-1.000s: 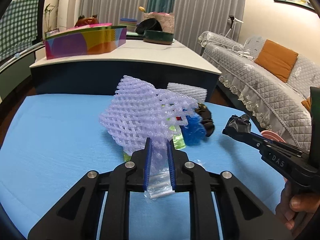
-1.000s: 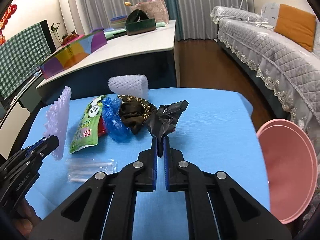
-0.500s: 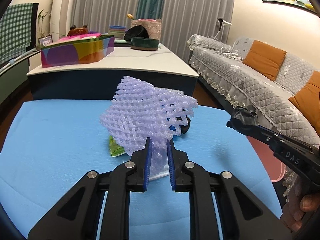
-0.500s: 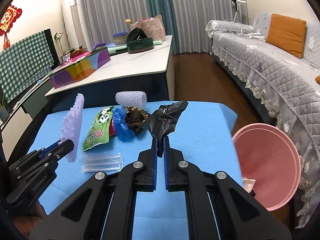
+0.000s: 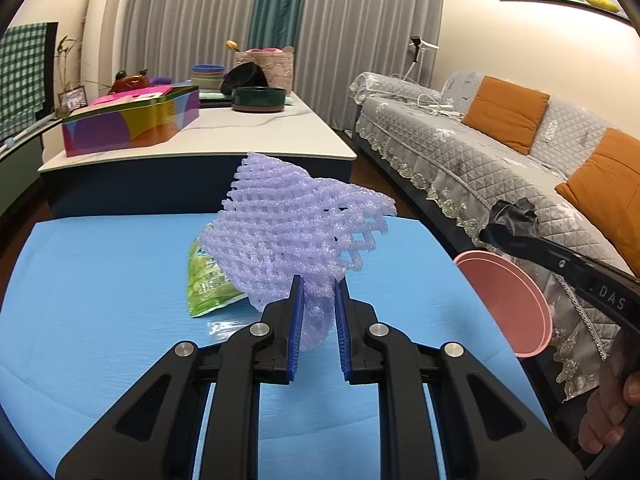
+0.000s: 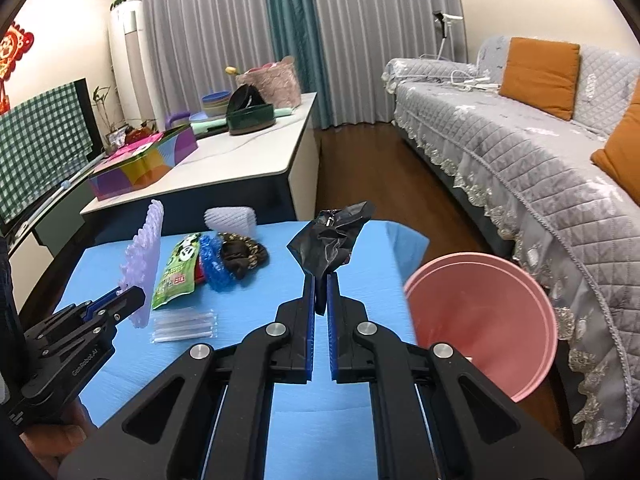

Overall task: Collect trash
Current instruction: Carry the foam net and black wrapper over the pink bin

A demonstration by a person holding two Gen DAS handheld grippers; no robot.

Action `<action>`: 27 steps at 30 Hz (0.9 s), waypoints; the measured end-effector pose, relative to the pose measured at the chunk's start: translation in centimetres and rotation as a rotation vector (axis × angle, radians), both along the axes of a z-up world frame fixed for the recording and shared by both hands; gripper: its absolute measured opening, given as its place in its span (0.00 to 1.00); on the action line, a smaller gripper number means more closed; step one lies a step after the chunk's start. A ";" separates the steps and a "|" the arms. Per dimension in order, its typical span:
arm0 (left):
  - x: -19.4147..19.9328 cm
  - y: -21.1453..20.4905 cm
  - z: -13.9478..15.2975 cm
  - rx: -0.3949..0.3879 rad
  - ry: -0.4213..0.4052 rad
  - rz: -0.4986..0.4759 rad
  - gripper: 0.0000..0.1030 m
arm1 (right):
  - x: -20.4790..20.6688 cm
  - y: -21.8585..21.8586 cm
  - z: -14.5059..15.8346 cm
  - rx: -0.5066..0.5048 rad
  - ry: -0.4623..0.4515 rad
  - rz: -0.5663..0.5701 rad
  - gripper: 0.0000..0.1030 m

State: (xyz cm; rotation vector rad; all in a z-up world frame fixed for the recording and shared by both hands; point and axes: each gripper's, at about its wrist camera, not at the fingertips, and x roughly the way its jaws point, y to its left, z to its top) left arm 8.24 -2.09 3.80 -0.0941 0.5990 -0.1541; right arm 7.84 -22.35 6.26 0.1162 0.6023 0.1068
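My left gripper (image 5: 318,290) is shut on a purple foam fruit net (image 5: 296,232), held up over the blue table (image 5: 100,300). Seen from the right wrist, the same net (image 6: 144,240) stands edge-on in the left gripper (image 6: 130,296). My right gripper (image 6: 319,278) is shut on a crumpled black plastic bag (image 6: 332,238), lifted above the table's right part; the bag (image 5: 514,216) also shows at the right gripper's tip in the left wrist view. A pink bin (image 6: 484,320) stands off the table's right edge, just right of the bag.
On the table (image 6: 360,280) lie a green snack packet (image 6: 178,272), a blue wrapper (image 6: 212,264), a dark brown crumpled piece (image 6: 240,254), a white foam net (image 6: 230,220) and a clear plastic sleeve (image 6: 184,326). A white counter stands behind, a grey sofa to the right.
Both grippers have risen and swung right with their loads. The pink bin has come further into both views and sits closer to the black bag.
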 end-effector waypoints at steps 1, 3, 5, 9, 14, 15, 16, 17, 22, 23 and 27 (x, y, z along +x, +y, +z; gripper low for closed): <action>0.0 -0.1 0.0 0.000 -0.001 -0.005 0.15 | -0.2 -0.3 0.1 0.000 -0.003 -0.006 0.06; -0.2 -0.7 0.1 -0.001 -0.004 -0.015 0.15 | -0.6 -1.0 0.4 -0.001 -0.010 -0.020 0.06; -0.2 -1.2 0.1 -0.003 -0.005 -0.025 0.15 | -1.0 -1.6 0.6 -0.002 -0.017 -0.034 0.06; -0.1 -1.8 0.2 -0.008 -0.007 -0.039 0.15 | -1.6 -2.8 1.1 -0.009 -0.029 -0.062 0.06; -0.1 -2.7 0.2 -0.011 -0.007 -0.057 0.15 | -2.3 -4.5 1.5 -0.009 -0.040 -0.101 0.06; -0.1 -2.9 0.2 -0.010 -0.007 -0.061 0.15 | -2.3 -4.7 1.5 -0.008 -0.041 -0.106 0.06; -0.1 -3.2 0.2 -0.010 -0.008 -0.067 0.15 | -2.4 -5.0 1.6 -0.008 -0.042 -0.114 0.06; -0.1 -3.4 0.2 -0.009 -0.009 -0.070 0.15 | -2.5 -5.2 1.6 -0.008 -0.044 -0.120 0.06; -0.1 -4.8 0.3 0.001 -0.016 -0.093 0.15 | -2.9 -6.9 1.7 -0.004 -0.052 -0.164 0.06; -0.1 -5.1 0.3 0.003 -0.018 -0.099 0.15 | -3.0 -7.3 1.7 -0.002 -0.052 -0.174 0.06; -0.2 -5.9 0.2 0.013 -0.026 -0.119 0.15 | -3.1 -8.4 1.6 0.004 -0.053 -0.204 0.06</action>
